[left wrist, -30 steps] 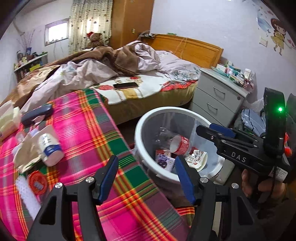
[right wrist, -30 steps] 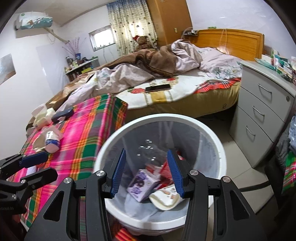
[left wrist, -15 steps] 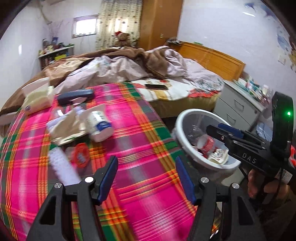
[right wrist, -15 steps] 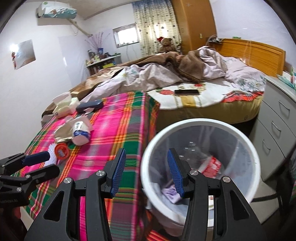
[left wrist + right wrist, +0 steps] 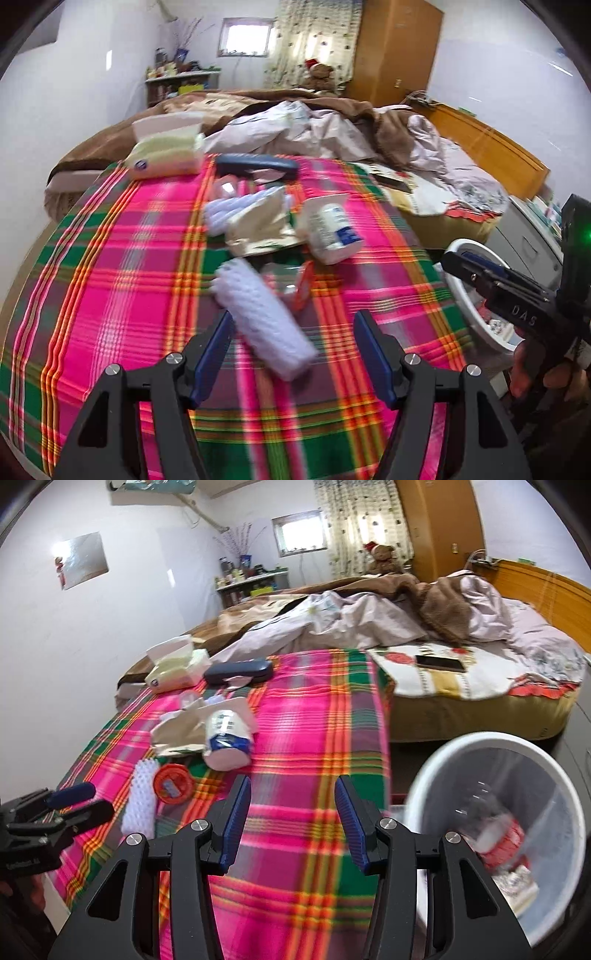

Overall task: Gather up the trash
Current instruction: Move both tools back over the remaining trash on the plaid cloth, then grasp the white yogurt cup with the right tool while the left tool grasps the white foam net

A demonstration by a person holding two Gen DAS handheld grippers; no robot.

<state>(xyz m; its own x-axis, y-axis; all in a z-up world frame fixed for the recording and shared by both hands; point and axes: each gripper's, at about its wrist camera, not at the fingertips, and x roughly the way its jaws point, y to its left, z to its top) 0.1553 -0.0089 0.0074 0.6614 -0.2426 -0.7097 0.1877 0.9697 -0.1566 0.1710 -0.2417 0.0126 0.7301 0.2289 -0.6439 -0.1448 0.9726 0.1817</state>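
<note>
My left gripper [image 5: 293, 354] is spread wide over the white foam net sleeve [image 5: 264, 317] on the plaid cloth [image 5: 122, 280]; my right gripper [image 5: 291, 823], also spread and empty, hangs beside the white trash bin [image 5: 491, 746].
</note>
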